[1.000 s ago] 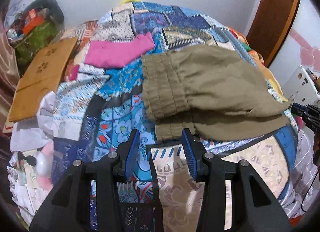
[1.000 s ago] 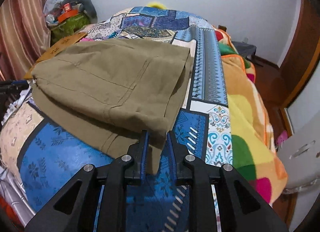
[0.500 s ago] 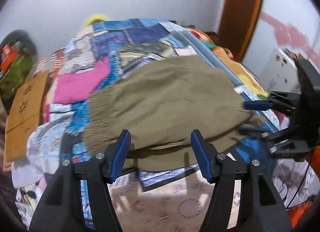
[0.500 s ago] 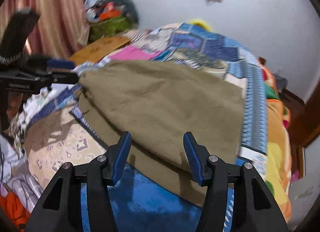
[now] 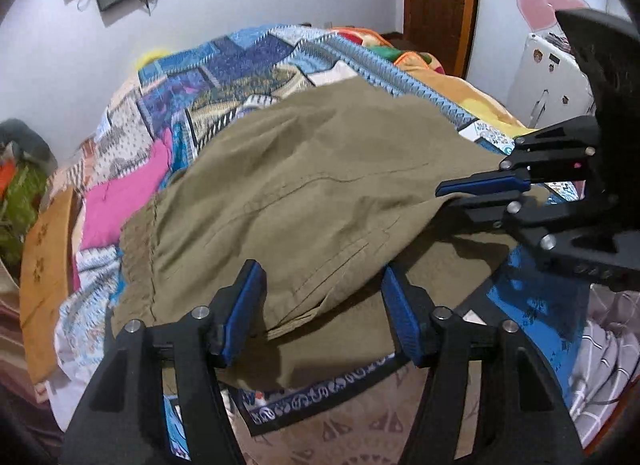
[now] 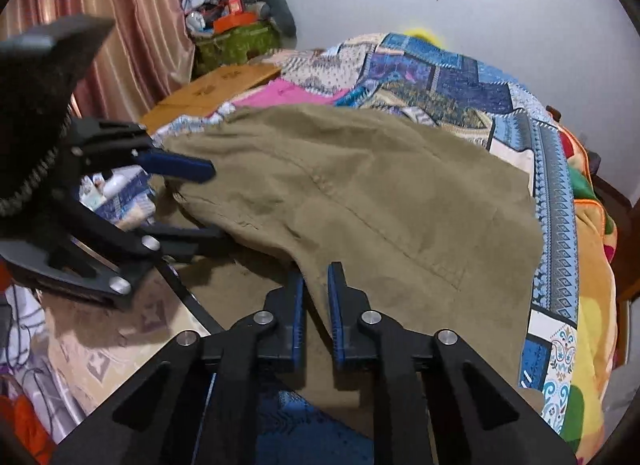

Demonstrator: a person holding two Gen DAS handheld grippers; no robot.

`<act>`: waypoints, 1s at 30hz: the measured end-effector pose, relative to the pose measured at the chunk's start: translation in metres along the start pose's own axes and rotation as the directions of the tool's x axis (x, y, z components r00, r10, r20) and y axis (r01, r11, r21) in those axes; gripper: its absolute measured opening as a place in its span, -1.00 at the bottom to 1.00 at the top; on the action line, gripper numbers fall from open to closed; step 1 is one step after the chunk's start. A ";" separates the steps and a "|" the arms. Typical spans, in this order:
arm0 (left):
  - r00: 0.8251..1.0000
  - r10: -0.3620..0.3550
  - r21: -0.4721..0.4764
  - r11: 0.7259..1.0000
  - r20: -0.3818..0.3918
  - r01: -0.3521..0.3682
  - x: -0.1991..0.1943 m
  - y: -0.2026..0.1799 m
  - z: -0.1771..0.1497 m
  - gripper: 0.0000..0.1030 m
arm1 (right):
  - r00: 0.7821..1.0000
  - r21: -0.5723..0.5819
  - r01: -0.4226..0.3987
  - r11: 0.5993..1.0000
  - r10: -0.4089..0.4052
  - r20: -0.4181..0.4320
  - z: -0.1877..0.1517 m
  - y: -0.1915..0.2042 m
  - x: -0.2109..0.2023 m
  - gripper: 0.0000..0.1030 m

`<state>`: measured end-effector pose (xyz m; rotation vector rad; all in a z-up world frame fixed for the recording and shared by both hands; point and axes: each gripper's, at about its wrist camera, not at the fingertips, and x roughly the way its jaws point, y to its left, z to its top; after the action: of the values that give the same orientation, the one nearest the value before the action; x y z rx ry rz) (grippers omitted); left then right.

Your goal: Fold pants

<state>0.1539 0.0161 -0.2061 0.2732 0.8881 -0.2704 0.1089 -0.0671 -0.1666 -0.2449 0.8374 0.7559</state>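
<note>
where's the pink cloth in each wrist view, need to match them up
Left wrist view: the pink cloth lies at the left, on the patchwork quilt, just left of the olive pants.
Right wrist view: the pink cloth lies at upper centre, beyond the pants' far edge.
Shared landmark: the wooden board beside the pink cloth.

We see the pants (image 5: pixel 312 193) lying on the bed cover (image 5: pixel 248 65), straight ahead of the left gripper (image 5: pixel 322 305). The right gripper (image 5: pixel 452 197) sits to its right, at the pants' edge. A folded cloth (image 5: pixel 120 201) lies left of the pants.
</note>
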 end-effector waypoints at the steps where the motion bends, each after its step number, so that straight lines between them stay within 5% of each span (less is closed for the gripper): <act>1: 1.000 0.010 0.009 1.000 0.011 -0.010 -0.002 -0.001 0.001 -0.22 | 1.000 0.010 -0.005 1.000 0.005 0.010 0.001 -0.001 -0.003 -0.84; 4: 1.000 0.020 0.012 1.000 0.020 -0.020 -0.008 -0.003 0.003 -0.52 | 0.998 0.037 -0.024 0.999 0.022 0.050 0.004 -0.004 -0.018 -0.86; 15: 0.998 -0.057 -0.031 0.998 0.012 0.057 -0.026 -0.017 -0.016 -0.61 | 0.999 0.007 -0.027 1.000 0.026 0.024 -0.011 0.010 -0.035 -0.87; 20: 0.996 -0.086 -0.083 0.993 -0.024 0.083 -0.023 -0.016 -0.030 -0.60 | 0.999 0.053 -0.039 0.998 0.041 -0.035 -0.025 0.011 -0.025 -0.77; 25: 0.991 -0.132 -0.132 0.983 -0.029 0.127 -0.040 -0.002 -0.041 -0.38 | 0.998 0.090 -0.022 0.996 0.027 -0.049 -0.030 0.009 -0.033 -0.62; 30: 0.995 -0.094 -0.236 0.967 0.020 0.097 -0.064 0.035 -0.042 -0.21 | 1.000 0.139 -0.011 0.990 0.013 -0.017 -0.027 -0.004 -0.052 -0.59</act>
<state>0.0970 0.0708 -0.1771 0.0079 0.9166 -0.2520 0.0737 -0.1092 -0.1456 -0.1221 0.9048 0.7040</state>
